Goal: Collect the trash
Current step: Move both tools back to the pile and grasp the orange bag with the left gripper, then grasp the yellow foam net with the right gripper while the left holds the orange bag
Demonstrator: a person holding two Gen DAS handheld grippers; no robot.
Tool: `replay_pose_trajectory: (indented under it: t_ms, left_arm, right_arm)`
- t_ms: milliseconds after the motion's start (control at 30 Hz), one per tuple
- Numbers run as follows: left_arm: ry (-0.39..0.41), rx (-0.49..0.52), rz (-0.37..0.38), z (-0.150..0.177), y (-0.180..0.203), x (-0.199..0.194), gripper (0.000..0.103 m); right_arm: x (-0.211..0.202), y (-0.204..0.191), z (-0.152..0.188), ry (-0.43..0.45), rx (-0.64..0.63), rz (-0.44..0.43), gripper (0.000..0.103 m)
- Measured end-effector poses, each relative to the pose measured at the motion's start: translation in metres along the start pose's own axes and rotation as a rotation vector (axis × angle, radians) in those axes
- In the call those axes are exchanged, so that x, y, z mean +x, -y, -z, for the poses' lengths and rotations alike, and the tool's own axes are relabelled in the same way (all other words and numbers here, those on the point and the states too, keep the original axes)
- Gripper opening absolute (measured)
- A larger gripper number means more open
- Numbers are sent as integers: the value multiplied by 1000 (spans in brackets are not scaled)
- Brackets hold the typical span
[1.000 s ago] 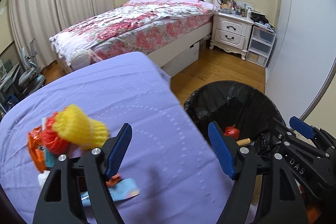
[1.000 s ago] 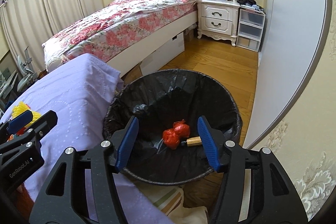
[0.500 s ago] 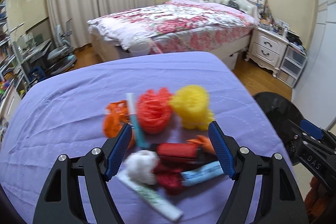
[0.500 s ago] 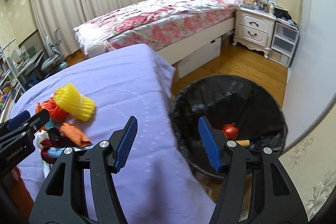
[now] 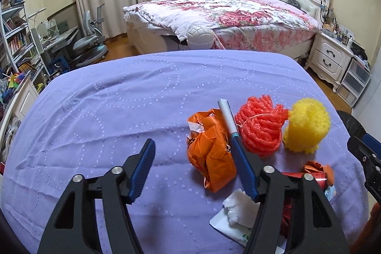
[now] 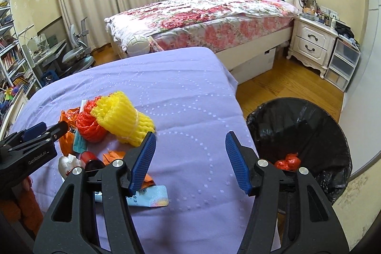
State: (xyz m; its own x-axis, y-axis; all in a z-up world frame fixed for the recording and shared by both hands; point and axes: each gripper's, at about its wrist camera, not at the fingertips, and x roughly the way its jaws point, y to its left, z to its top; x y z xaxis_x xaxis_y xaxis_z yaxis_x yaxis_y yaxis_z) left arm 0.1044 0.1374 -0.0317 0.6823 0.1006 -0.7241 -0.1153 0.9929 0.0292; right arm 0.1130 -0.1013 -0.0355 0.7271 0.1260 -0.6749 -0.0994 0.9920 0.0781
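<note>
A table draped in a lilac cloth (image 5: 119, 111) filled most of both views, with a floral-covered bed (image 5: 226, 8) seen behind it. Beside the table's right edge, on the wooden floor, a bin lined with a black bag (image 6: 309, 125) was seen, and a red crumpled wrapper (image 6: 288, 162) lay at its bottom.

The trash was gathered in a loose heap on the near part of the cloth. A yellow foam fruit net (image 5: 307, 125) was seen touching an orange-red foam net (image 5: 260, 125). Just left of these, an orange crumpled wrapper (image 5: 212, 151) lay with a white and blue tube (image 5: 227, 117) resting across it. Nearer the cameras, a white crumpled tissue (image 5: 238, 207), a red cylindrical wrapper (image 5: 304, 176) and a light blue sachet (image 6: 147, 198) were scattered.

The left gripper (image 5: 193, 166) was held above the cloth with its jaws closing; only bare cloth and the edge of the orange wrapper were seen between its blue pads, and nothing was pinched. The right gripper (image 6: 190, 158) was held over the table's right side with its fingers spread and nothing gripped.
</note>
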Motion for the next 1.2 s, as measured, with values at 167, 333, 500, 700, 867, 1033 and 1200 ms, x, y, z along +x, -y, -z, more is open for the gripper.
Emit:
replay_pose_trajectory:
  t_ms: [167,333,500,700,867,1033,1200]
  left_arm:
    - [-21,16,36,4,-1,9,49]
    - [-17,26,79,3,-3,11,36]
    - [-1,9,70,6,-13,2,36]
    - [21,-22,25,7,-37,-10,36]
    - [40,-47,-22,6,-56,-15,36]
    - [47,-74,-40,7,-73,-18,36]
    - [46,-87,-35,8,-78,-18,36]
  right_arm:
    - [7,-9,-3,-6,-11,-7,60]
    - [6,-20,-5,-4,-32,-22,60]
    - [3,-32,-8,0,-57,-43,60]
    - [3,-51,-14,-7,-96,-79,60]
    - [12,-71,-16,-31,-141,-90,67]
    - [27,-81,-17,-60,-169,-65,67]
    - [37,-85,-15,-89,-175,-62,42]
